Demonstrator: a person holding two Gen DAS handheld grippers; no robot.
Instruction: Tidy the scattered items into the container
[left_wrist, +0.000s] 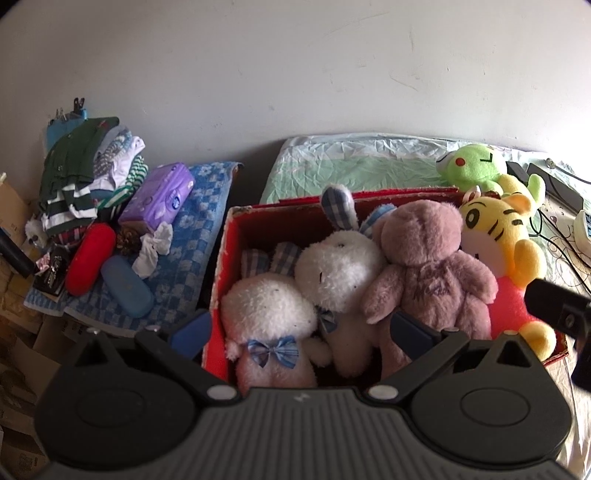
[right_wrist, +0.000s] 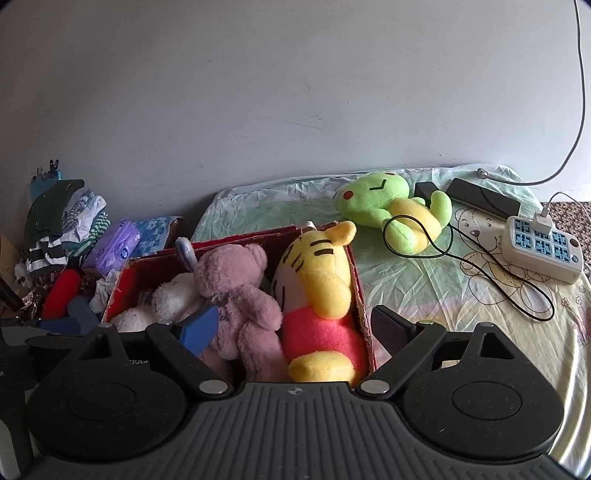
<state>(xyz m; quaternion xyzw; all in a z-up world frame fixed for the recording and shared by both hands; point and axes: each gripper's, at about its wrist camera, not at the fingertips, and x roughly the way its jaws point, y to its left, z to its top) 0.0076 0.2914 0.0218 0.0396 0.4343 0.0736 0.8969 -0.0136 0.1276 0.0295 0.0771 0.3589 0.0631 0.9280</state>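
Red box (left_wrist: 221, 273) sits on the bed sheet (right_wrist: 424, 280), already holding four soft toys in a row: two white rabbits (left_wrist: 269, 314) (left_wrist: 340, 269) with checked ears at the left, a mauve bear (left_wrist: 428, 266) in the middle, and a yellow tiger (left_wrist: 495, 236) in a pink top against the right wall. The toys fill the box from wall to wall and the bear and tiger stand above its rim. One toy is outside the box: a green frog (right_wrist: 391, 206) lying on the sheet behind the box's far right corner, near the wall. A black cable (right_wrist: 491, 280) loops over the frog's belly and leg and runs across the sheet toward a white power strip (right_wrist: 543, 254) at the right, which has a charger plugged in; two dark flat devices (right_wrist: 480, 195) lie just behind the frog. Left gripper (left_wrist: 301, 326) hovers over the near edge of the box, fingers spread wide, nothing between them. Right gripper (right_wrist: 295, 326) is likewise spread wide and empty, straddling the bear and tiger at the box's near right corner. Left of the box: a blue checked towel (left_wrist: 199, 236) carrying a purple tissue pack (left_wrist: 159, 195), a red cushion (left_wrist: 90, 258), a blue case (left_wrist: 127, 291), crumpled tissue (left_wrist: 153, 251), with folded clothes (left_wrist: 81, 173) stacked behind.
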